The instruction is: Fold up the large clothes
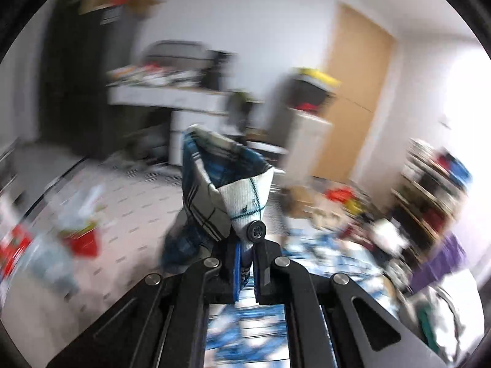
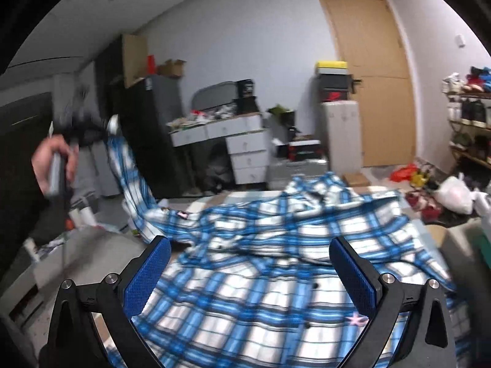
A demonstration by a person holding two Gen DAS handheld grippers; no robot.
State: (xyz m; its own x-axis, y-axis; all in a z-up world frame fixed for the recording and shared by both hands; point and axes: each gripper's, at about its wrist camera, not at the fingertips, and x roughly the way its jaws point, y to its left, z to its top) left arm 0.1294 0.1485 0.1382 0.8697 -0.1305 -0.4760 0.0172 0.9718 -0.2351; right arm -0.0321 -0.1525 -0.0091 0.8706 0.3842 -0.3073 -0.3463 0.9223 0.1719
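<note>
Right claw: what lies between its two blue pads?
Only the blue plaid shirt below, unpinched, between the open right claw's pads; right wrist view.

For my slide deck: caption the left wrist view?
Left gripper shut on the cuff of a blue plaid shirt, lifted above the floor.

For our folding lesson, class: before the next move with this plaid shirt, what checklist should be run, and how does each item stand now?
1. Left tongs clamped on the cuff: ok.
2. Sleeve lifted clear of the plaid shirt: ok.
3. Right tongs open over the shirt body: ok.
4. Shirt spread flat: not ok, wrinkled near the collar.
5. Button clear of the pads: cannot tell.
</note>
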